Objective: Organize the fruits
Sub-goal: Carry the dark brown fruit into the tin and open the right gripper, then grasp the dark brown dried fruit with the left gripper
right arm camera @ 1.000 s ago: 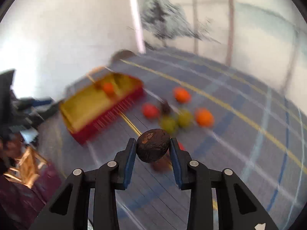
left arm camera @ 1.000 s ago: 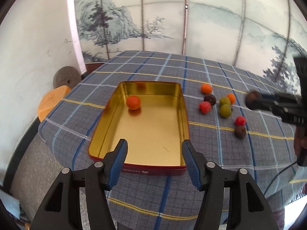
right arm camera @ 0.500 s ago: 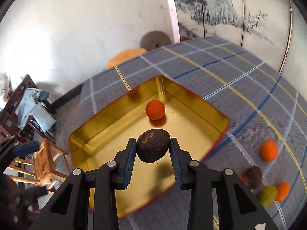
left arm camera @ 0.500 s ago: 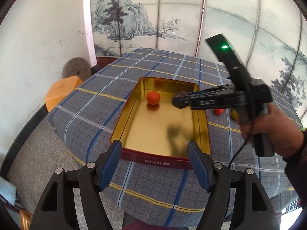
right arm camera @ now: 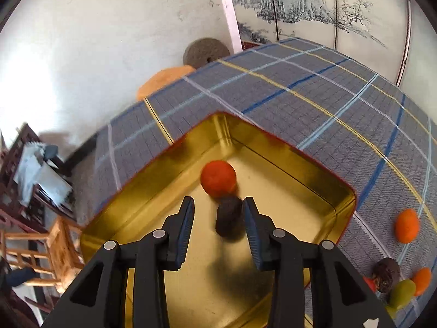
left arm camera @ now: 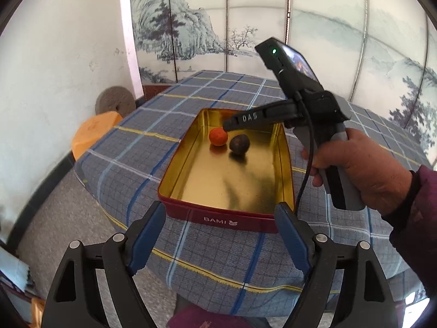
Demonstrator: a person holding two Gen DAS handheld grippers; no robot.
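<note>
A red tin with a gold inside (left arm camera: 218, 218) (right arm camera: 286, 147) stands on the plaid table. In it lie an orange fruit (left arm camera: 218, 137) (right arm camera: 218, 178) and a dark brown fruit (left arm camera: 239, 144) (right arm camera: 229, 217), side by side. My right gripper (right arm camera: 218, 218) (left arm camera: 226, 126) is open above the tin's far end, its jaws apart on either side of the brown fruit, which lies loose below them. My left gripper (left arm camera: 220, 235) is open and empty, just in front of the tin's near wall.
Several loose fruits lie on the cloth right of the tin: an orange one (right arm camera: 407, 225), a dark one (right arm camera: 386, 271), a green one (right arm camera: 401, 292). A round stone (left arm camera: 115, 105), an orange stool (left arm camera: 94, 131) and wooden chairs (right arm camera: 41, 246) stand off the table's left.
My right gripper carried the brown fruit from the loose pile over the tin, then opened; the fruit now lies in the tin by the orange one. My left gripper drew back a little.
</note>
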